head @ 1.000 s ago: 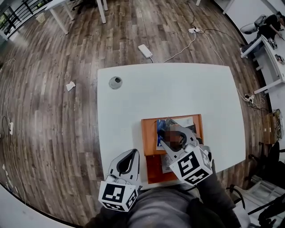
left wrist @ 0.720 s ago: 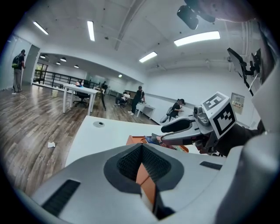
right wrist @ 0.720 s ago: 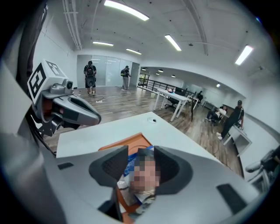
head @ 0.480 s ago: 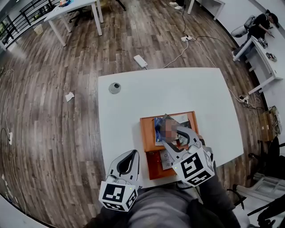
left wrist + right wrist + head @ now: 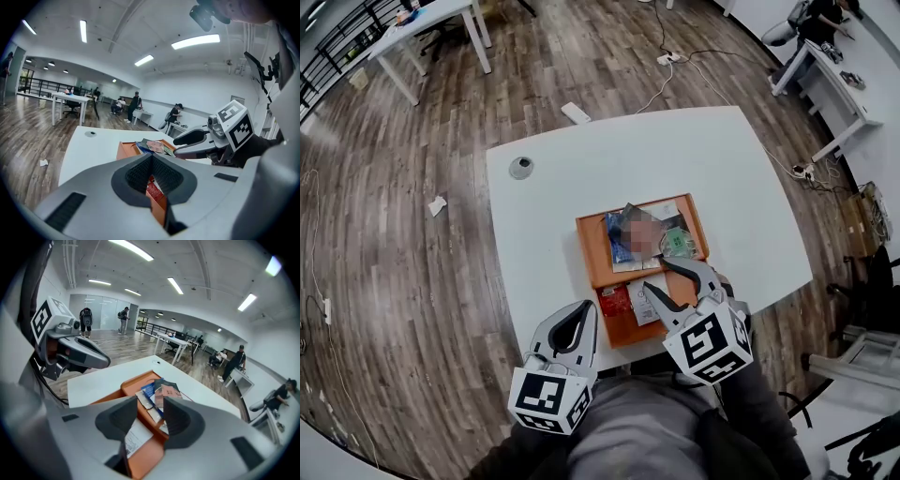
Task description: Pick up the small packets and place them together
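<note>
From the head view, a white counter [image 5: 581, 159] carries an orange tray [image 5: 587, 246]. A pile of small packets [image 5: 645, 232] lies together in the tray's far section. A red packet [image 5: 614, 300] and a white packet [image 5: 643, 309] lie side by side in the near section. The right tool [image 5: 660, 278] hangs over the tray's near right part, its jaws spread. The left tool [image 5: 579, 315] sits off the counter's near edge, left of the tray.

In the left gripper view, the left tool's pads are pressed together with nothing between them. Beyond their tips the red packet shows in the tray. The right tool reaches in from the right above the tray's near end, and the pile lies farther back.

In the right gripper view, the right tool's jaws stand apart and have just been opening. They pinch nothing. Through the gap the white packet shows, lying flat in the tray below, with the pile just past it. The left tool shows at the left, clear of the tray.
</note>
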Motion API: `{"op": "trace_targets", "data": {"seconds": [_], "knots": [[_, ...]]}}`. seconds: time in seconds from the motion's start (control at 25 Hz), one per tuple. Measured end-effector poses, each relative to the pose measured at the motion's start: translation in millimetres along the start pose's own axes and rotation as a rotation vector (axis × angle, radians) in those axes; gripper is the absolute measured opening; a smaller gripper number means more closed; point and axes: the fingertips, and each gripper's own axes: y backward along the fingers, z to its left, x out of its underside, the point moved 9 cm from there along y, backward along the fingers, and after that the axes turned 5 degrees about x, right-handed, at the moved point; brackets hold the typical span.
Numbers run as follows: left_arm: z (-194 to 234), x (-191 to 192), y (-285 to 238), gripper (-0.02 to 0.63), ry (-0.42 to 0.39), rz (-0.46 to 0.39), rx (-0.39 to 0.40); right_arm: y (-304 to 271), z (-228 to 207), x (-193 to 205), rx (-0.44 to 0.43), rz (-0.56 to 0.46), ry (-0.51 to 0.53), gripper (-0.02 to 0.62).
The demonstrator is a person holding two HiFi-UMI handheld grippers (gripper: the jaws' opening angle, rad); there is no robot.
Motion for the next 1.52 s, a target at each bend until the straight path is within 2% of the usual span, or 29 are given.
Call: {"op": "trace_targets", "data": {"seconds": [0.24,0.44,0.88,1.0,1.08,1.32,1.36,1.4,1.52], "knots": [[-11,10,-1,0.0,-0.01,0.045,0.034,8,16,22,-0.023,0.031,-0.049,0.17],[-16,21,-4,0.0,-0.012,0.081,0.048,-1,32,47,-0.083,0.083,-0.073,0.17],[-1,25,-3,0.0,0.028,0.103,-0.02,-44,45,68,-0.228,0.217,-0.037,0.171],[4,25,-7,0.0,0.038,0.106,-0.034,-57,45,72,-0.256,0.256,-0.032,0.26],[8,26,-9,0.0,0.049,0.111,-0.044,-65,45,75,-0.283,0.281,-0.033,0.293],[16,29,-17,0.0,0.077,0.127,-0.058,-72,38,76,-0.307,0.282,-0.047,0.296],[16,30,-18,0.0,0.08,0.128,-0.057,-73,37,76,-0.305,0.281,-0.048,0.279],[15,30,-19,0.0,0.083,0.129,-0.056,-73,36,77,-0.302,0.277,-0.052,0.165],[14,32,-20,0.0,0.078,0.132,-0.049,-73,35,78,-0.287,0.269,-0.056,0.086]]}}
